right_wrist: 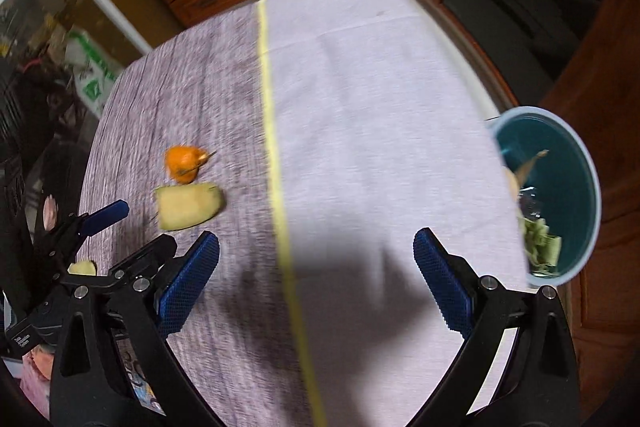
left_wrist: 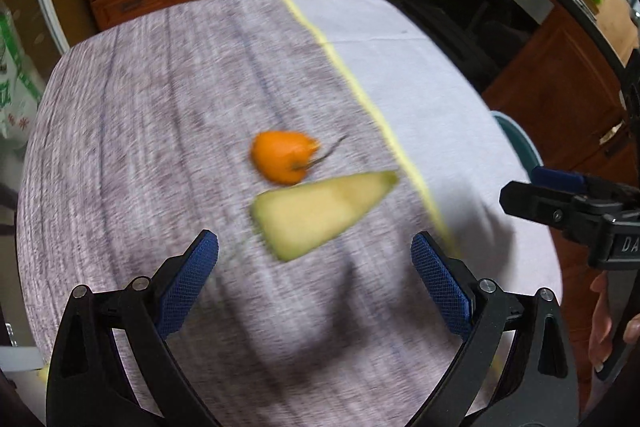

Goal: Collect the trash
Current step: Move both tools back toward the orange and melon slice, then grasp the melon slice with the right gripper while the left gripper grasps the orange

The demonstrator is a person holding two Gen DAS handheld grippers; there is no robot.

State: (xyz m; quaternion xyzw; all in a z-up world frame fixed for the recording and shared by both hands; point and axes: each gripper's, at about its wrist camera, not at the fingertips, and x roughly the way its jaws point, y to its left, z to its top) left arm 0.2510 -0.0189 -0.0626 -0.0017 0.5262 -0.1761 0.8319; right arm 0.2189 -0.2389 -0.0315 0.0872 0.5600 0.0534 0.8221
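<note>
Both grippers are empty, with the jaws spread wide; my left gripper (left_wrist: 315, 259) hangs above the table (left_wrist: 140, 147) with its blue pads on either side of the melon rind (left_wrist: 320, 211), which I judge is the piece I mean to take next. I hold it open like this because the rind is broad and flat, so the fingers must pass around its width before they close.

Just behind the rind lies an orange fruit piece (left_wrist: 280, 161) with a thin stem; the two seem almost touching, but the picture is blurred and I cannot say for sure; so the grasp should come from the near side, not to push the orange piece away.

My right gripper (right_wrist: 316, 263) waits over the pale half of the cloth, beyond the yellow line (right_wrist: 276, 155), holding nothing; it is nearer to the blue bin (right_wrist: 588, 187), which stands at the right edge of the table, lower than its top, and already has some scraps inside. I judge that the bin is placed there so that trash can be dropped into it easily.
</note>
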